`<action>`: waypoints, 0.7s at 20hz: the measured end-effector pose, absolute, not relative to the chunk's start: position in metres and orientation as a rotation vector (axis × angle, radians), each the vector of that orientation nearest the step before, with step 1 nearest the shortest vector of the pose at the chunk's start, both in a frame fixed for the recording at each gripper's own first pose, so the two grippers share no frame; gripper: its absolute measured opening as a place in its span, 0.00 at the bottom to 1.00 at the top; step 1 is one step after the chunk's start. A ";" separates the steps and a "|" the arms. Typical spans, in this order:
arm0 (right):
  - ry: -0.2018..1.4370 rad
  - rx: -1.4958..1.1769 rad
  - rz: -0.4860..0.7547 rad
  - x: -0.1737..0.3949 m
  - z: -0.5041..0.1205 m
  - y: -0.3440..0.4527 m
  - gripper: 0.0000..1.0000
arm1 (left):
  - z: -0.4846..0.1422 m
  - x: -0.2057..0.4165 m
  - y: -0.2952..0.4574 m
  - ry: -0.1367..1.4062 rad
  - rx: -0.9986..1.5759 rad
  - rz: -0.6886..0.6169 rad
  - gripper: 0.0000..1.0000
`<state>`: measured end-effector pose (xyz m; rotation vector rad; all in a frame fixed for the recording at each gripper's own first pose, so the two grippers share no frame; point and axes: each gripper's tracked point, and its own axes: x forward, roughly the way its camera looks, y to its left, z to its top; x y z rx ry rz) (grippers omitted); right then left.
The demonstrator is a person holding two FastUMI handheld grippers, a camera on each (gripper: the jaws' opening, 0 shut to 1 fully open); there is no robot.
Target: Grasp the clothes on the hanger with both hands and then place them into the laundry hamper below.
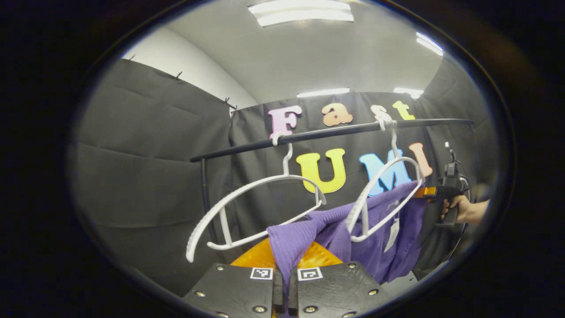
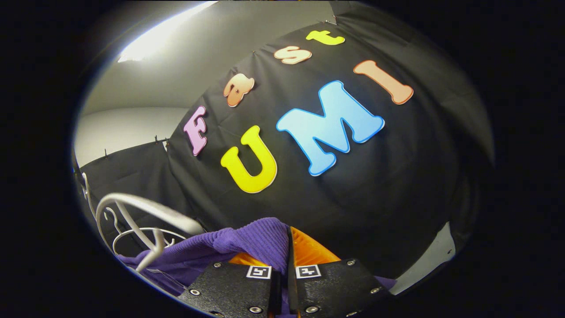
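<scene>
The purple garment (image 1: 379, 229) hangs partly on the right white hanger (image 1: 384, 194), and its cloth stretches between the two tools, below the dark rail (image 1: 335, 132). The left tool (image 1: 284, 282) has its two fingers nearly together, and a fold of the purple cloth is pinched between them. In the left gripper view, the right tool (image 1: 426, 192) touches the far edge of the garment, and a hand (image 1: 468, 210) holds its handle. In the right gripper view, the right tool (image 2: 282, 282) is also closed tight on a purple fold (image 2: 260, 240). A second white hanger (image 1: 247, 212) hangs bare on the rail, just beside the first one.
</scene>
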<state>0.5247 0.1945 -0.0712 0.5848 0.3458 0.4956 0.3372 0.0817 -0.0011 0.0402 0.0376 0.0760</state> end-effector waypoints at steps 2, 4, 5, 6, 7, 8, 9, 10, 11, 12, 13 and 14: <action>0.368 0.555 0.488 0.518 -0.091 0.191 0.06 | -0.005 0.337 0.080 0.036 0.051 0.079 0.05; 0.393 0.524 0.484 0.509 -0.108 0.187 0.06 | -0.009 0.334 0.078 0.036 0.053 0.079 0.05; 0.401 0.512 0.485 0.505 -0.113 0.185 0.06 | -0.010 0.334 0.078 0.037 0.050 0.081 0.05; 0.407 0.502 0.486 0.501 -0.118 0.183 0.06 | -0.012 0.333 0.078 0.037 0.049 0.083 0.10; 0.417 0.492 0.487 0.495 -0.122 0.181 0.06 | -0.015 0.329 0.077 0.040 0.052 0.089 0.10; 0.422 0.480 0.488 0.488 -0.126 0.181 0.06 | -0.019 0.325 0.077 0.045 0.053 0.095 0.05; 0.427 0.462 0.489 0.482 -0.130 0.179 0.06 | -0.023 0.318 0.077 0.050 0.050 0.100 0.05; 0.431 0.445 0.490 0.473 -0.133 0.176 0.06 | -0.026 0.311 0.076 0.058 0.040 0.104 0.05; 0.433 0.435 0.492 0.467 -0.134 0.174 0.06 | -0.030 0.303 0.077 0.064 0.028 0.109 0.05; 0.434 0.427 0.496 0.458 -0.135 0.172 0.06 | -0.032 0.295 0.076 0.068 0.018 0.110 0.05; 0.432 0.419 0.496 0.451 -0.134 0.171 0.06 | -0.035 0.289 0.077 0.076 0.011 0.105 0.05; 0.429 0.410 0.495 0.442 -0.134 0.170 0.06 | -0.038 0.283 0.077 0.086 0.007 0.099 0.05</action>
